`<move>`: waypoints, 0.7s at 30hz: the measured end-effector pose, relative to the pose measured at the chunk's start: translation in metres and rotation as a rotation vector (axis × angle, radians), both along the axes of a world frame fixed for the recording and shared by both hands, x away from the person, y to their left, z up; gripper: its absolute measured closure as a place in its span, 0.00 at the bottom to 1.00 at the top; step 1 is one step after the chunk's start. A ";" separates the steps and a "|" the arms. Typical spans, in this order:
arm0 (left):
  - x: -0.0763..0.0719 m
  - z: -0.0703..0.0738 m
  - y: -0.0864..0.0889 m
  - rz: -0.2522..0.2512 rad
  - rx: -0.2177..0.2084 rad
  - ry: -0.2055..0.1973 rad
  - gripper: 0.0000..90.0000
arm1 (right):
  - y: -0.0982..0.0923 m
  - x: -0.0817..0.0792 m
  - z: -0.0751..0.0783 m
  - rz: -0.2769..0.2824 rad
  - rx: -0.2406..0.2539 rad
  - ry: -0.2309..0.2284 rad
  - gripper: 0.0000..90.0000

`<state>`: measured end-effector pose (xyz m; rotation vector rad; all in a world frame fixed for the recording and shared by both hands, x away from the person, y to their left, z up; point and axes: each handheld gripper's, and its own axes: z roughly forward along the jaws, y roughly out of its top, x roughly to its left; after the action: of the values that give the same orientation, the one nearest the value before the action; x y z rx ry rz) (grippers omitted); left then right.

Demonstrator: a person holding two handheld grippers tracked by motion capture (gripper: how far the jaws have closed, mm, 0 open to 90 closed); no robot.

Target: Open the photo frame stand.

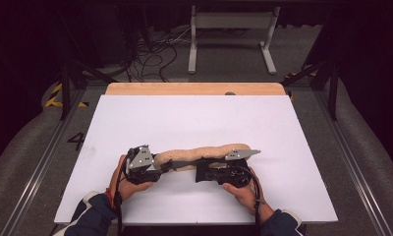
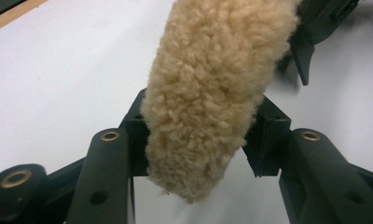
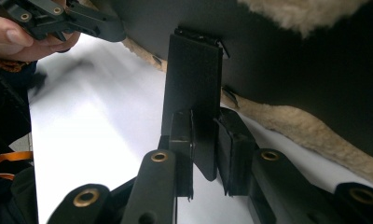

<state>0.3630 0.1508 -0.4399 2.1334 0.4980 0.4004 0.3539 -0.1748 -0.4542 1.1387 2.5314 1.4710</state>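
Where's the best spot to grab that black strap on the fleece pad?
Grip the black strap near its free end, where it stands clear of the fleece pad. Come from the near table edge, fingers either side of its flat faces, as the right gripper does.

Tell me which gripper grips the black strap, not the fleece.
The right gripper: its jaws pinch a flat black strap. The left gripper clamps the fleece pad.
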 end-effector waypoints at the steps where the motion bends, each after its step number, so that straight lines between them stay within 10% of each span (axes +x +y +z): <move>1: 0.000 0.000 0.000 0.001 0.002 -0.002 0.59 | 0.000 -0.001 0.000 -0.002 -0.002 0.002 0.86; 21: -0.010 0.000 0.001 -0.020 0.000 -0.012 0.61 | -0.003 -0.019 0.006 -0.018 -0.091 -0.037 0.77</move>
<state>0.3533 0.1523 -0.4400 2.1333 0.4700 0.4020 0.3347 -0.1776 -0.4478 1.1081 2.5284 1.3449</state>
